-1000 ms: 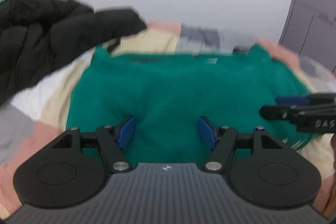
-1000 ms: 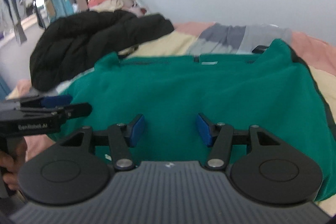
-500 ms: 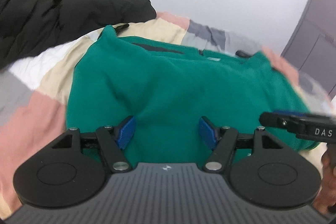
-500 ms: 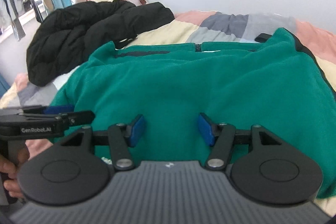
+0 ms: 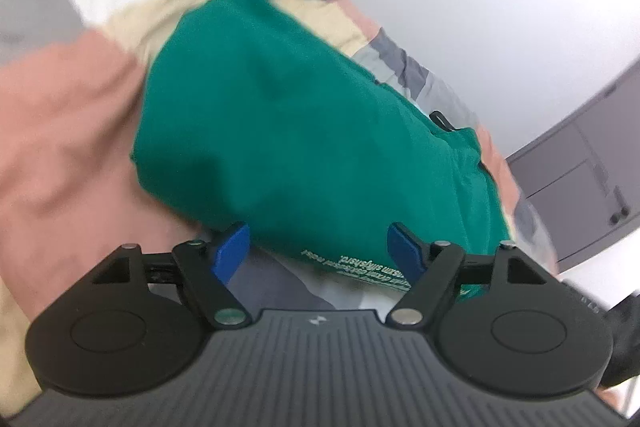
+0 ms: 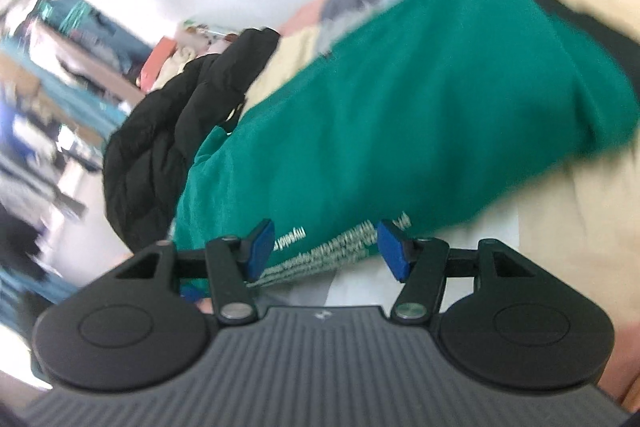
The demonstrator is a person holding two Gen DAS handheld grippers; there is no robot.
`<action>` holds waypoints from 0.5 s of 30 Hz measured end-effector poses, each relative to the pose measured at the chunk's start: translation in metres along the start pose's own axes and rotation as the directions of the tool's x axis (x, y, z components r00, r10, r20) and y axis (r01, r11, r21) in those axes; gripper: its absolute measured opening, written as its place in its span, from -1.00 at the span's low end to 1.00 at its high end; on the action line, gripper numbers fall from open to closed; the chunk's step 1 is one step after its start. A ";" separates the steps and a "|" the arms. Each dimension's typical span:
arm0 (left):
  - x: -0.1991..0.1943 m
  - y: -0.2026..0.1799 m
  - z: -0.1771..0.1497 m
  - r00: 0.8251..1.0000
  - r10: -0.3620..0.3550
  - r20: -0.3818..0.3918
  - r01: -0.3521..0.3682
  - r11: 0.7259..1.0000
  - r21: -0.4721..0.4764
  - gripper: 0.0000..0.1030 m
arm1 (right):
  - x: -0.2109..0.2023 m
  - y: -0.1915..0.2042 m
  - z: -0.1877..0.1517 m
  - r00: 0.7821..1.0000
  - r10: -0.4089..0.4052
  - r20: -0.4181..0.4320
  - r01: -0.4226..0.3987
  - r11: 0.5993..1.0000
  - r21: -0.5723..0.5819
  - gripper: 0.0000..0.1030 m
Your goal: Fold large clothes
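I am watching one green fleece sweatshirt (image 5: 304, 131) lying on the patchwork bedspread (image 5: 60, 131); its printed hem is sitting just beyond my fingers in both views, long axis running lower right to upper left in the left frame. My left gripper (image 5: 318, 251) is opening, gripping nothing; my right gripper (image 6: 326, 247) is standing half open, pads clear of the hem. One black puffer jacket (image 6: 168, 131) is lying beyond.

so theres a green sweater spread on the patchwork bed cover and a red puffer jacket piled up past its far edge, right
Not quite: the puffer jacket is black, not red, as the right wrist view shows most clearly. The rest holds: the green sweater lies spread on the patchwork bed cover, and the jacket is piled past its far edge.
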State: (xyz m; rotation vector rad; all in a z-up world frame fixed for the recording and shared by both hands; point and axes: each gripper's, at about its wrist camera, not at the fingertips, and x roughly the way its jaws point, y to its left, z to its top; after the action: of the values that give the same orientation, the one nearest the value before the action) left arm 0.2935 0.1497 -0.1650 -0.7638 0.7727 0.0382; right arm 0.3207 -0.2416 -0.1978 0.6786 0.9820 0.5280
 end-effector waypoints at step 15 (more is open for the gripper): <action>0.034 0.074 0.019 0.998 -0.056 0.029 0.063 0.903 -0.424 0.66 | 0.016 -0.081 0.004 0.982 -0.053 0.179 -0.050 0.849 0.526 0.78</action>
State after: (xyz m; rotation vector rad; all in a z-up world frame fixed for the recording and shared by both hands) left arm 0.3081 0.2085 -0.2234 -1.2018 0.7333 0.1628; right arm 0.3402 -0.2873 -0.2640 1.2026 0.9528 0.1759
